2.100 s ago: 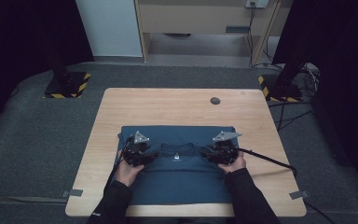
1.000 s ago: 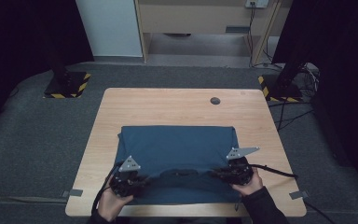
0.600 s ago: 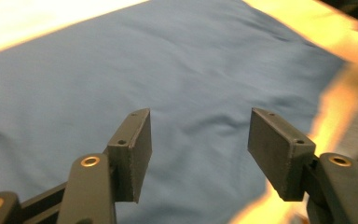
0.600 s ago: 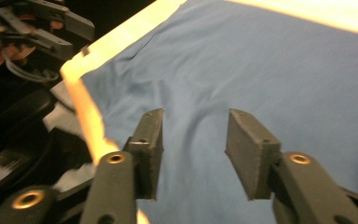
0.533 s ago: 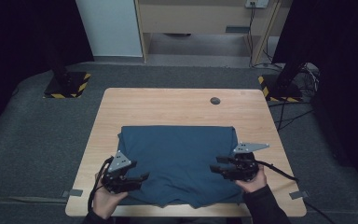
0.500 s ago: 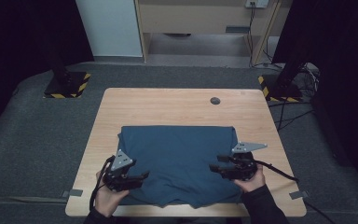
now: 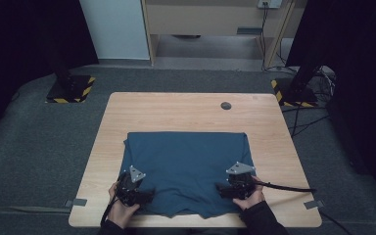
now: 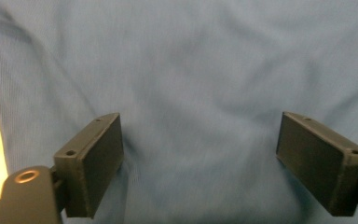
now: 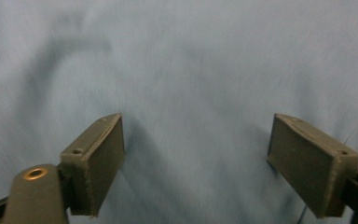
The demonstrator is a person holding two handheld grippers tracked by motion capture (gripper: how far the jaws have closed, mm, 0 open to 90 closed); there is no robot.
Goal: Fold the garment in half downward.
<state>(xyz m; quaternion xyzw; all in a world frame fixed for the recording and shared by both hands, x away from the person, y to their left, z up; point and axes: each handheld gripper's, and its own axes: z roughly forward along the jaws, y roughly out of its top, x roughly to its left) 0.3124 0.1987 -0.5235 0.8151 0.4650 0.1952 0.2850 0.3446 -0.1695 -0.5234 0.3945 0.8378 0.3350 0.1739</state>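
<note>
Both grippers, left and right, have just been opening and stand spread, pinching nothing, over the near edge of the blue shirt lying flat on the table. If you drag them away low, the jaws may snag and wrinkle it

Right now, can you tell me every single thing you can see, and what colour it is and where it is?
cloth: one, dark blue, spread flat on the near half of the table.
table: one, light wood, in the middle of the room.
round cap: one, dark grey, set in the table top near its far edge.
stand bases: two, black with yellow stripes, on the floor at the table's far corners.
tape strips: two, grey, at the table's near corners.
carpet: grey, all around the table.
left gripper: one, black, jaws open over the cloth's near left part.
right gripper: one, black, jaws open over the cloth's near right part.
</note>
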